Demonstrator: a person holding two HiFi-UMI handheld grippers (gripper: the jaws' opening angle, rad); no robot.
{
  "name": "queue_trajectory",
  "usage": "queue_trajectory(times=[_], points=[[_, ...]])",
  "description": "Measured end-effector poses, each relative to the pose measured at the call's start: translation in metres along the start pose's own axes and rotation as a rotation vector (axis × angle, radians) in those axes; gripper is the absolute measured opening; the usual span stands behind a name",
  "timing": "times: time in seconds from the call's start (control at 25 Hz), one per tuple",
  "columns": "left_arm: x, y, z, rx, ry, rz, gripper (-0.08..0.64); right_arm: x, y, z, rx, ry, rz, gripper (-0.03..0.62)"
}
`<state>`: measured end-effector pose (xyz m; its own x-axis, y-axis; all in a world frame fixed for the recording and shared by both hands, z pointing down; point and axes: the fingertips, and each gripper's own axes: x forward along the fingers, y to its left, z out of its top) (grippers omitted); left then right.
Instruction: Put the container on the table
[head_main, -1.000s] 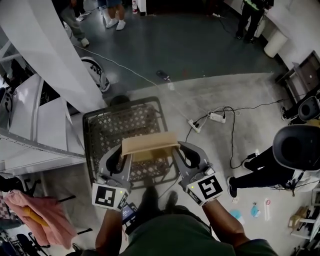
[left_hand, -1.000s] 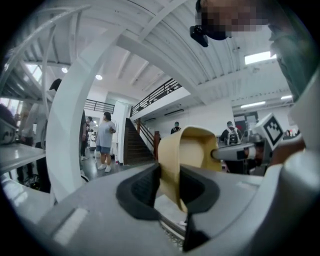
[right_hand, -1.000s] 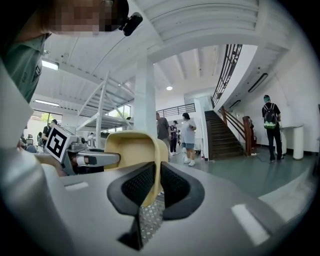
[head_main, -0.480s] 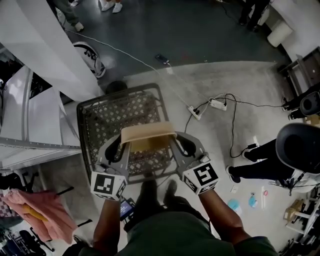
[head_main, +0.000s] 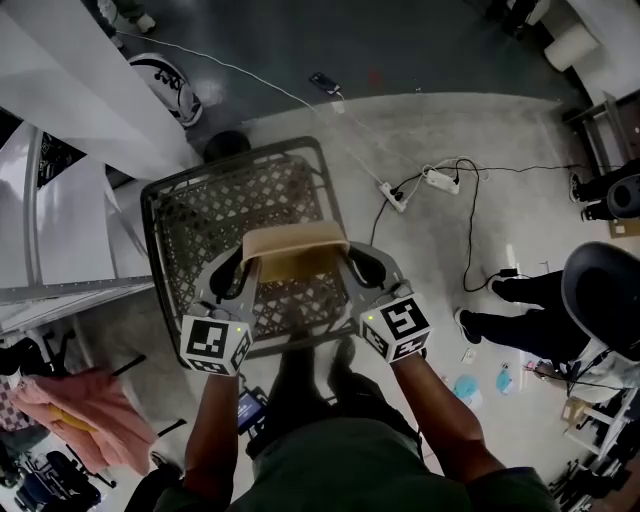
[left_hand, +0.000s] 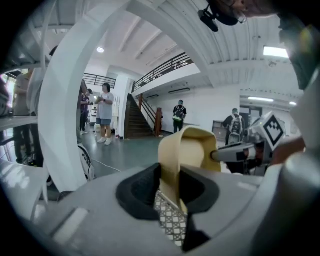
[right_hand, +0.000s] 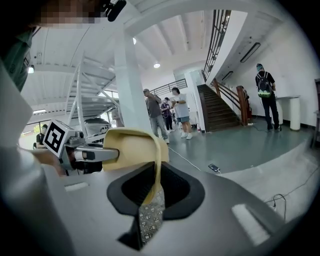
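Container (head_main: 296, 250), a tan open-topped box, hangs between two grippers over the near half of a grey lattice cart (head_main: 160, 215); whether it touches the cart's floor I cannot tell. The left hand-held gripper (head_main: 246, 264) has its jaws closed on the box's left wall, pinching the thin tan edge. The right hand-held gripper (head_main: 350, 262) pinches the opposite wall the same way. Both point away from the person, tilted slightly down. Beyond the cart, a white power strip (head_main: 436, 180) and its cables lie on the concrete floor (head_main: 500, 130).
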<state>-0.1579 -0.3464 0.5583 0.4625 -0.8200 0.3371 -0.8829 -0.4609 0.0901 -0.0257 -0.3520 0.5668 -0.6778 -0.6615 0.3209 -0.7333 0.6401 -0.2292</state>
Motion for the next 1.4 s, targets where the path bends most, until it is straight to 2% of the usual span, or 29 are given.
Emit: queue_trajectory(times=[0.8, 1.4], points=[[0.097, 0.060, -0.137, -0.112, 0.231, -0.048, 0.077, 0.102, -0.058, -0.127, 0.089, 0.215, -0.024, 0.041], [0.138, 0.073, -0.244, -0.208, 0.411, -0.097, 0.077, 0.140, -0.084, -0.220, 0.161, 0.355, -0.049, 0.038]])
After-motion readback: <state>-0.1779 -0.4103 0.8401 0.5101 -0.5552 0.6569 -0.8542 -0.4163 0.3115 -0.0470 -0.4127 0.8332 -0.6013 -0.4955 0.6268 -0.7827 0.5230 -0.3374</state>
